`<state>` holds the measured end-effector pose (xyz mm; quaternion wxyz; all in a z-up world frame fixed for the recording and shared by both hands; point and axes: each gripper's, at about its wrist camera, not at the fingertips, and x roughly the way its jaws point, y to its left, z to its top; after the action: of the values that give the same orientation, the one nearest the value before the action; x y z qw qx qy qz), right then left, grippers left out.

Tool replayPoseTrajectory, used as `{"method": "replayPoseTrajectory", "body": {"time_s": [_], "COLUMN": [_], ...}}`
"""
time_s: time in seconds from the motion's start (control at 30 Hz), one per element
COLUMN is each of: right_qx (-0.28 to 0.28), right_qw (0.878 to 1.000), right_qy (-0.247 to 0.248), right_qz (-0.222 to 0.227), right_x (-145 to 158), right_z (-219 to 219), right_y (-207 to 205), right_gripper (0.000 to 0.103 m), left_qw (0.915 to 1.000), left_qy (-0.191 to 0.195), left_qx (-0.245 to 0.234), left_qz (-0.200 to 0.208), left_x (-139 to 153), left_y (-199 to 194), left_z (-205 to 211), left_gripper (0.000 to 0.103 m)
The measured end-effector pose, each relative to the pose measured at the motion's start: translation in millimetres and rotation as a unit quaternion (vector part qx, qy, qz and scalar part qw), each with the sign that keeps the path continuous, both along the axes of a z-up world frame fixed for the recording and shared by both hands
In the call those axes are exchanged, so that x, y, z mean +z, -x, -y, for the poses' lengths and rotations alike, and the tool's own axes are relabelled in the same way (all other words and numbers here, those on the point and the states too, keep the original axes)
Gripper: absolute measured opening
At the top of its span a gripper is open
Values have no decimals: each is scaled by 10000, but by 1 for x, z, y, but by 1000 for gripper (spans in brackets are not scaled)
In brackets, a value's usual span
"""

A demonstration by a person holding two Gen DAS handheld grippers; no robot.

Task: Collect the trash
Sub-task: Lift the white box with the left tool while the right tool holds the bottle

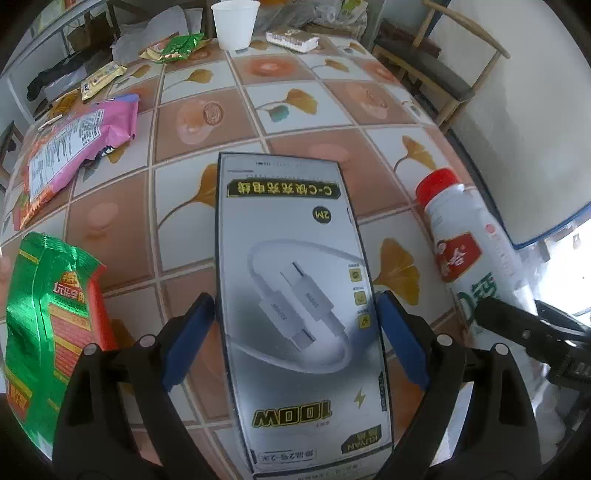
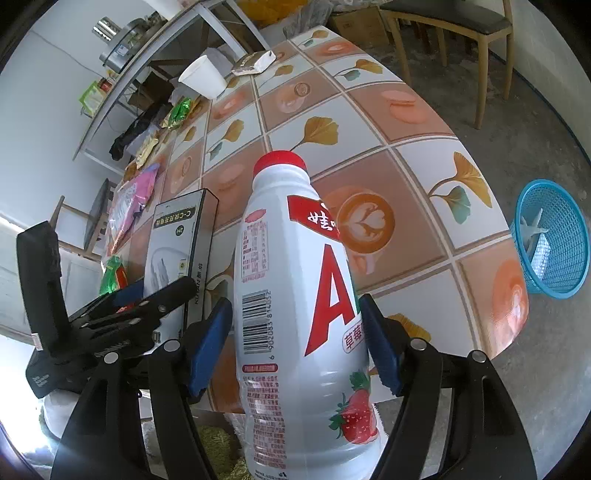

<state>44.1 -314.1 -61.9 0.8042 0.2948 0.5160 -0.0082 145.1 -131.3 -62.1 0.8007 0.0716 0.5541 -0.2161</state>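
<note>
White bottle [image 2: 295, 314] with red cap, strawberry label, clamped in right tool [image 2: 295, 332], left tool [image 1: 295, 332] gripping cable box [image 1: 295, 295].

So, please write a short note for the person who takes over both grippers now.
Left gripper: jaws astride the cable box; contact unclear.
Right gripper: jaws around the white bottle; its left pad looks slightly off.
Blue basket stands on the floor beyond the table.
Left: wrappers and paper cup remain on the table.
</note>
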Motion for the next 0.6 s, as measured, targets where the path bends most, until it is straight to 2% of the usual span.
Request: {"method": "replayPoseTrajectory", "body": {"time_s": [0.43, 0.6], "right_qx": [-56, -86], "right_qw": [10000, 9999], "right_qy": [79, 84], "right_qz": [-15, -1], "right_x": [-5, -6], "right_z": [-2, -2], "right_y": [-2, -2], "right_gripper": [68, 65], "left_qw": [9998, 9998], "left_qy": [-38, -27], "left_qx": [40, 50], "left_qz": [177, 210], "left_x": [-3, -2], "left_y": [3, 4], "left_z": [1, 0], "left_gripper": [86, 85]}}
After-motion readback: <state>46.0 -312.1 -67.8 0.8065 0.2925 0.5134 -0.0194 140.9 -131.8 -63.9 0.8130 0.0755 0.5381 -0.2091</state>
